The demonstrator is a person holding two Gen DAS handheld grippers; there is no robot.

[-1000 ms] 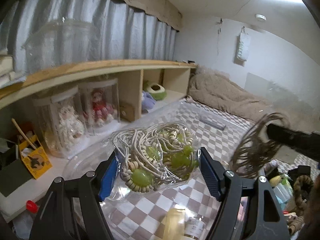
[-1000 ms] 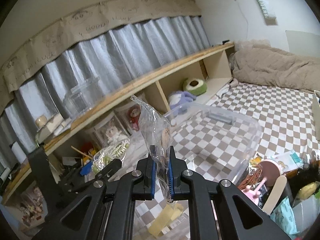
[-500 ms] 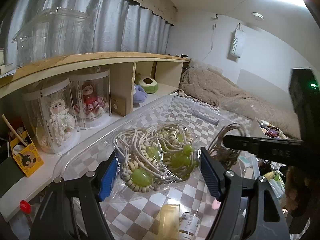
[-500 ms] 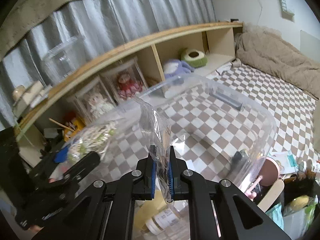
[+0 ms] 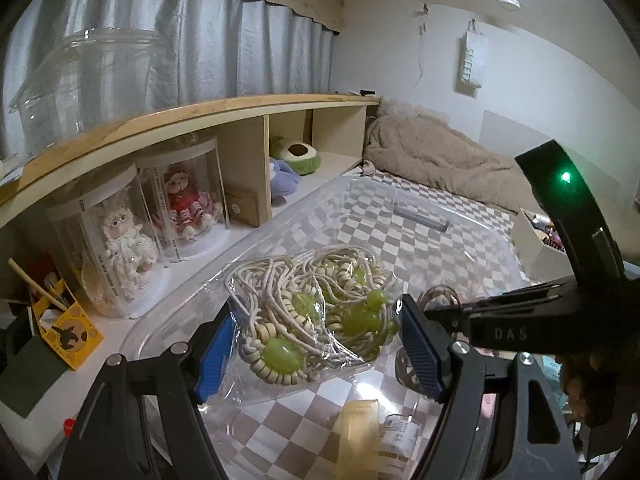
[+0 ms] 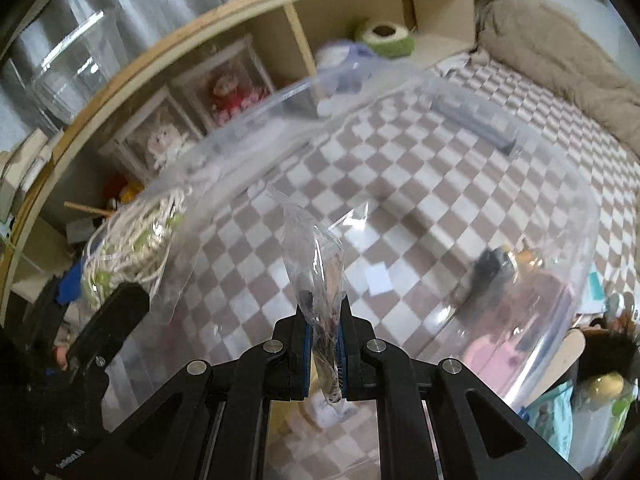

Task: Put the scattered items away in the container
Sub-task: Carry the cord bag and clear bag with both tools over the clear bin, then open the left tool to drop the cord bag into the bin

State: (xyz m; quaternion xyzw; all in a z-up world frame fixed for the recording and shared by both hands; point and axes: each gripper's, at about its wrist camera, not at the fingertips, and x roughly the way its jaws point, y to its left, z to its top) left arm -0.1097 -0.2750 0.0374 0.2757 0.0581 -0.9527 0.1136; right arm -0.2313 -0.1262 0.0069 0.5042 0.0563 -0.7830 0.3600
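Beaded cord bag [image 5: 312, 320] clamped in left hand-held gripper [image 5: 316, 340], above clear container [image 5: 460, 240]

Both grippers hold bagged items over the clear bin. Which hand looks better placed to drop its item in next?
Probably right: the right gripper, pinching a thin bag, points steeply down into the clear bin. The left gripper holds its bead bag nearer the rim.

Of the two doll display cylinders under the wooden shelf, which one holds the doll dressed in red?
The right-hand cylinder, next to the wooden divider, holds the red-dressed doll; the left cylinder holds a white one.
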